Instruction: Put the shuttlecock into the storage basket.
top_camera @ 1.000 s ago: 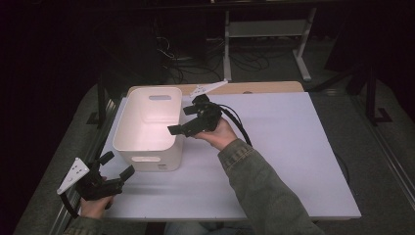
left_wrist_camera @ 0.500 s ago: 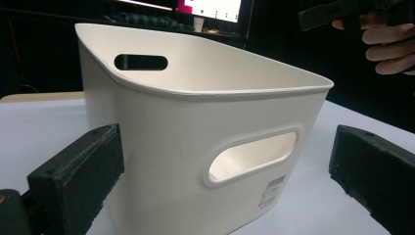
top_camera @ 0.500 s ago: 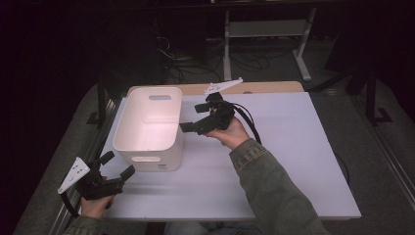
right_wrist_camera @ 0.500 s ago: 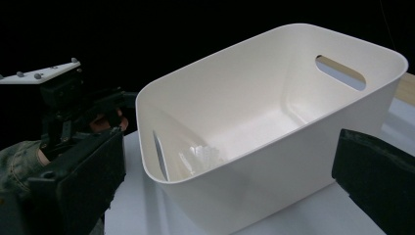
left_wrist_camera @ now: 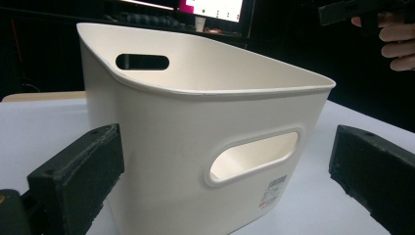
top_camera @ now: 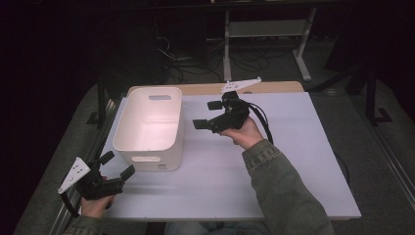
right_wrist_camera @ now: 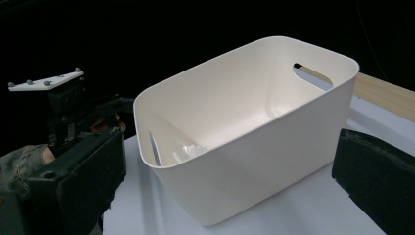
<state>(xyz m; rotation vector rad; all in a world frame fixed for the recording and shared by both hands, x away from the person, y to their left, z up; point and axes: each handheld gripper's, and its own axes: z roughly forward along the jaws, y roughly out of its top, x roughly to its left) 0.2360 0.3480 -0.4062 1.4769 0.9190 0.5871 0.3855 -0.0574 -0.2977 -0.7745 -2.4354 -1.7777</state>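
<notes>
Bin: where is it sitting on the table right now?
In the high view the bin stands upright on the left part of the table, between the left gripper near its front corner and the right gripper held off its right side.

A white table (top_camera: 293, 161) carries the things, with a strip of bare wood (top_camera: 274, 88) along its far edge. One white bin (top_camera: 151, 147) stands on it, upright, near the far left corner, its long sides running from the near edge toward the far edge. A slot handle is cut in each short wall. Something small and pale lies inside the bin, too unclear to name.
</notes>
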